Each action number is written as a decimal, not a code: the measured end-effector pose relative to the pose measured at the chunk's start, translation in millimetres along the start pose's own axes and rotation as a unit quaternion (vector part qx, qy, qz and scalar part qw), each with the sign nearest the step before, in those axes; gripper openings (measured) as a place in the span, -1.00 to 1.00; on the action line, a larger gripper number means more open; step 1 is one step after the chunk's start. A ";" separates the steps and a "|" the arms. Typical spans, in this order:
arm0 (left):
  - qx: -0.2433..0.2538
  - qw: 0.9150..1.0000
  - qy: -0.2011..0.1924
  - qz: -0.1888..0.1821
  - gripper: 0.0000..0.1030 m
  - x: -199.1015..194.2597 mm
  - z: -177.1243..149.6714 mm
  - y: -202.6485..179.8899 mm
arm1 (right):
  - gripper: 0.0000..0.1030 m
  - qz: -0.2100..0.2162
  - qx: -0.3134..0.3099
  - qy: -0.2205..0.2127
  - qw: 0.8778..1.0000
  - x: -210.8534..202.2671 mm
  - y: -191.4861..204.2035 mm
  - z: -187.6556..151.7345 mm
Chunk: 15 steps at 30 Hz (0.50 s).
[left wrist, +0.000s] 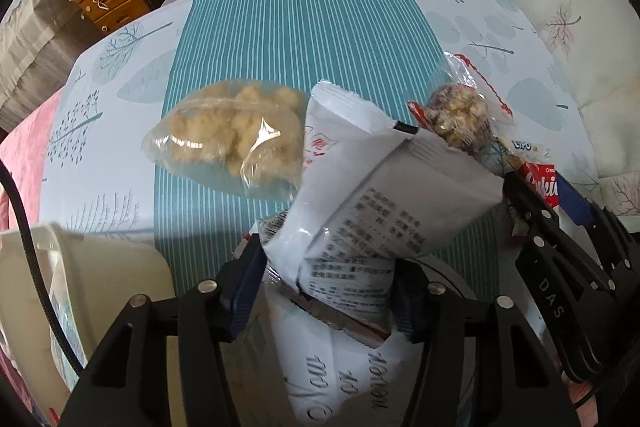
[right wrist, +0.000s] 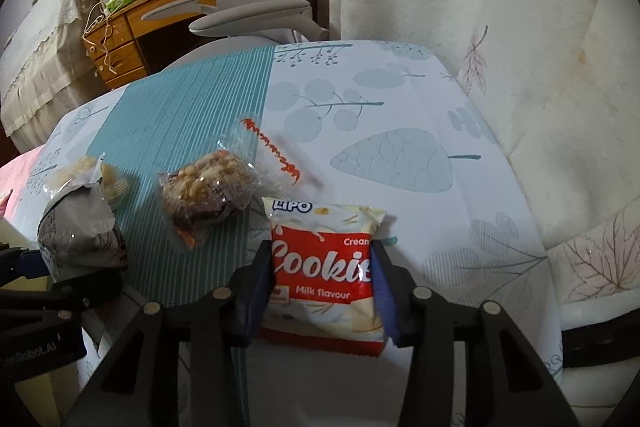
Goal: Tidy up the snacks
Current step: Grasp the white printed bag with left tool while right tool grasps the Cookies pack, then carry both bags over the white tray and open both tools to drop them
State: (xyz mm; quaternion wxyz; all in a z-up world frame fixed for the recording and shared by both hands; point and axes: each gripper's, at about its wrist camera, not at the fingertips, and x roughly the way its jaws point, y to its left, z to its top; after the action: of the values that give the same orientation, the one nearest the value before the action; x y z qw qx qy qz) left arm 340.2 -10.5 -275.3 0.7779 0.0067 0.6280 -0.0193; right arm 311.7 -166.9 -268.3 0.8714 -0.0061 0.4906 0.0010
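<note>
Each tool is clamped on a snack, apparently to carry both off the table [right wrist: 400,99] for sorting: the left tool [left wrist: 324,291] pinches a white printed packet [left wrist: 384,211] held aloft, the right tool [right wrist: 322,283] squeezes the Lipo cookie pack [right wrist: 324,267] resting near the table's front edge.

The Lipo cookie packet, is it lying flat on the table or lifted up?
Lying flat. The Lipo cookie packet rests face up on the tablecloth, with the right gripper fingers at its two side edges.
</note>
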 end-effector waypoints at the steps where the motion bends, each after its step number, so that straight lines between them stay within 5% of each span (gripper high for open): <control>1: -0.001 1.000 0.002 -0.001 0.04 -1.3 -2.6 0.9 | -0.11 0.003 0.003 0.005 1.000 -1.7 -1.2 -1.4; 15: 0.015 1.000 0.005 -0.008 0.04 -63.6 -56.4 -12.3 | -0.12 0.028 0.057 0.075 0.995 -27.4 -26.5 -23.0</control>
State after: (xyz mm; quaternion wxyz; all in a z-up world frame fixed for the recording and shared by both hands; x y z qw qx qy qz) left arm 271.2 -19.5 -224.9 0.7746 0.0136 0.6313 -0.0347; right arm 278.0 -193.5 -256.5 0.8308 0.0575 0.5535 -0.0034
